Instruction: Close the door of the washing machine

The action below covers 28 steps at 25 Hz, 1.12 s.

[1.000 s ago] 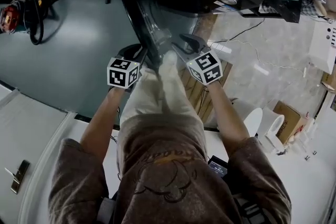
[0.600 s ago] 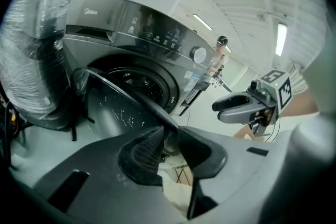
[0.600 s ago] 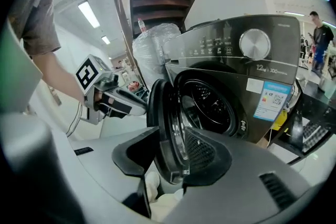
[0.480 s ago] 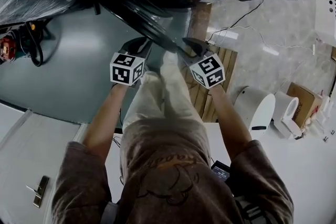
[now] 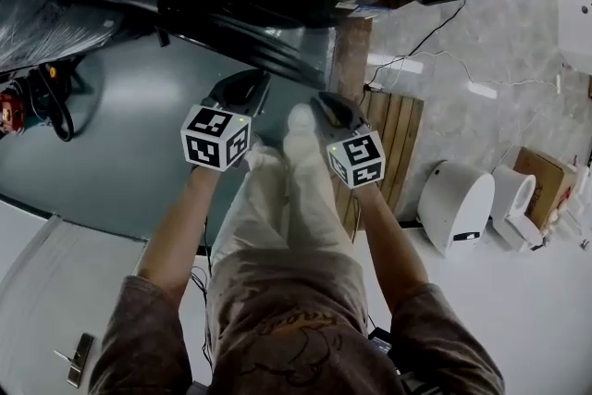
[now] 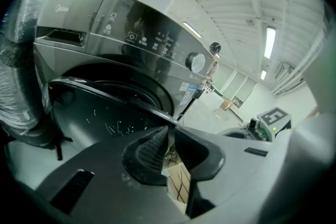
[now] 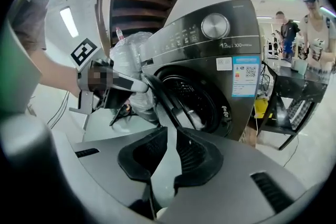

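Washing machine door [image 5: 245,46] stands part-open just beyond both tips, its closing unfinished: left claw [image 6: 170,131], just narrowing, all but clenched on nothing; right claw [image 7: 170,134], likewise narrowing, slightly released, empty.

The bare left forearm [image 5: 180,227] and bare right forearm [image 5: 379,236] are reaching forward side by side, each hand carrying its tool angled below level. The left dark grey two-jaw gripper [image 5: 242,88] is showing jaws that have just been closing, tips together, nothing between them. The right dark grey two-jaw gripper [image 5: 328,104] has likewise been closing and is showing a narrow gap; whether its pads are pressing on anything cannot be determined.
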Each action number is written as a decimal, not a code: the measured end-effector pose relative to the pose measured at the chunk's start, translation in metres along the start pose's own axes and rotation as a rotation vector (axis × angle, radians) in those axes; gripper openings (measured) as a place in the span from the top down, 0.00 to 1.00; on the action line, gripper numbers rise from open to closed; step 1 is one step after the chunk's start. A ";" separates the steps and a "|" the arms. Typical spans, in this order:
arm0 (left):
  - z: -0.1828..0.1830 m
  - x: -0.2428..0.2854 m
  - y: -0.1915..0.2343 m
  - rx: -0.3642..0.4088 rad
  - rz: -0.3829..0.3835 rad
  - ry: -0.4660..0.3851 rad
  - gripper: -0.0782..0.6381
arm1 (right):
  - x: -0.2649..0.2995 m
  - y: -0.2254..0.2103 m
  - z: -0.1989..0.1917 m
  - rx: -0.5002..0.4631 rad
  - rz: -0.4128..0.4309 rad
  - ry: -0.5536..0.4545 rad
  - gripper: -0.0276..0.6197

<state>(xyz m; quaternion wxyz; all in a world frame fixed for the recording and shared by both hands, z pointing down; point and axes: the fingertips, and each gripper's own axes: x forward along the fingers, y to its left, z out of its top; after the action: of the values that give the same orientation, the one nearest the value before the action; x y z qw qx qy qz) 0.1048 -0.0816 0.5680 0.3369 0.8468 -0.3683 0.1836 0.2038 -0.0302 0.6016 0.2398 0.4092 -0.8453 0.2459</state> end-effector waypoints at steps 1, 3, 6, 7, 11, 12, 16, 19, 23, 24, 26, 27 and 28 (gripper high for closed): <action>0.003 0.002 0.000 0.010 -0.005 -0.005 0.84 | 0.003 -0.004 -0.002 0.012 -0.011 -0.013 0.89; 0.008 0.007 0.002 0.043 -0.008 -0.019 0.84 | 0.009 -0.012 -0.005 0.042 -0.028 -0.034 0.92; 0.010 0.012 0.009 0.075 0.006 -0.033 0.85 | 0.019 -0.022 -0.010 0.083 -0.059 -0.044 0.94; 0.010 0.014 0.013 0.076 0.016 -0.036 0.85 | 0.023 -0.025 -0.012 0.097 -0.068 -0.045 0.94; 0.009 0.021 0.023 0.060 0.030 -0.061 0.87 | 0.034 -0.039 -0.012 0.151 -0.116 -0.060 0.94; 0.009 0.022 0.023 0.059 0.029 -0.062 0.87 | 0.035 -0.043 -0.011 0.160 -0.129 -0.064 0.94; 0.009 0.023 0.024 0.057 0.027 -0.055 0.87 | 0.037 -0.051 -0.005 0.175 -0.166 -0.078 0.95; 0.013 0.024 0.027 0.052 0.025 -0.058 0.87 | 0.040 -0.055 -0.001 0.181 -0.169 -0.087 0.95; 0.018 0.030 0.030 0.043 0.033 -0.061 0.87 | 0.045 -0.064 0.005 0.179 -0.171 -0.084 0.95; 0.019 0.032 0.030 0.039 0.037 -0.062 0.87 | 0.046 -0.067 0.007 0.179 -0.170 -0.083 0.95; 0.023 0.035 0.031 0.031 0.042 -0.065 0.87 | 0.048 -0.073 0.010 0.180 -0.168 -0.080 0.95; 0.025 0.037 0.031 0.029 0.045 -0.066 0.87 | 0.049 -0.076 0.013 0.181 -0.167 -0.080 0.95; 0.027 0.038 0.032 0.027 0.048 -0.067 0.87 | 0.051 -0.078 0.015 0.183 -0.165 -0.080 0.95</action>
<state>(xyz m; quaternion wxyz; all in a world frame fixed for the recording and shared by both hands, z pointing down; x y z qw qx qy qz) 0.1081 -0.1359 0.5840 0.3083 0.8480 -0.3969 0.1682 0.2364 -0.1112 0.6380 0.1872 0.5071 -0.7916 0.2849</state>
